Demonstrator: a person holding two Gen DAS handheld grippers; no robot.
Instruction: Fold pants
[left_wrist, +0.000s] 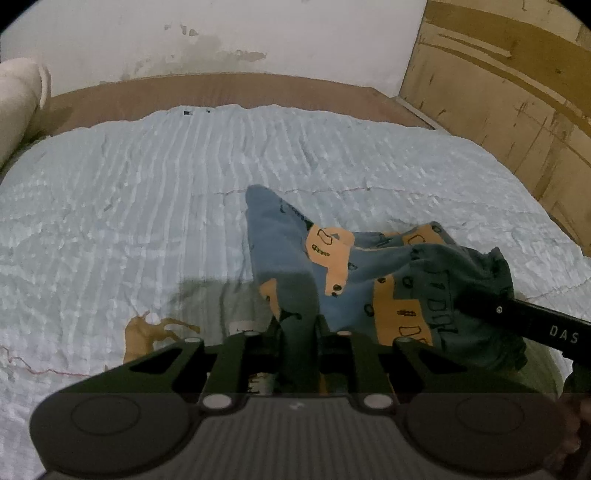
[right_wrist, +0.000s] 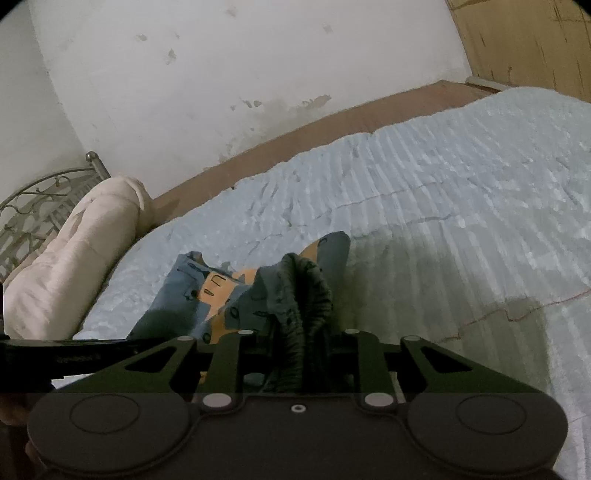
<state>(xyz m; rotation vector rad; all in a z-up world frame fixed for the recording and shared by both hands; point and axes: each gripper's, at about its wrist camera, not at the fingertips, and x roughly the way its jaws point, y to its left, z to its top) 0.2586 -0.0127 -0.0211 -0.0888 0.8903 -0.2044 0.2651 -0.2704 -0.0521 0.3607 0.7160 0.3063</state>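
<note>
Pale blue quilt (left_wrist: 155, 192) covers the bed under both your tools. Your left gripper (left_wrist: 298, 332) is pinched nearly closed on a fold of the pants (left_wrist: 332, 258), blue with orange patches; your right gripper (right_wrist: 301, 343) is clamped on the ribbed waistband. Its black finger (left_wrist: 524, 317) reads "DAS" (rest cut off). Pants lie bunched near the quilt's near edge. Wide free quilt beyond; wall (right_wrist: 221, 74), pillow (right_wrist: 74, 251) and wooden panel (left_wrist: 498, 92) border it.

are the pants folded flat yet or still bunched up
Bunched, not folded. The pants sit crumpled on the bedspread, fabric pinched in both the left gripper and right gripper.
</note>
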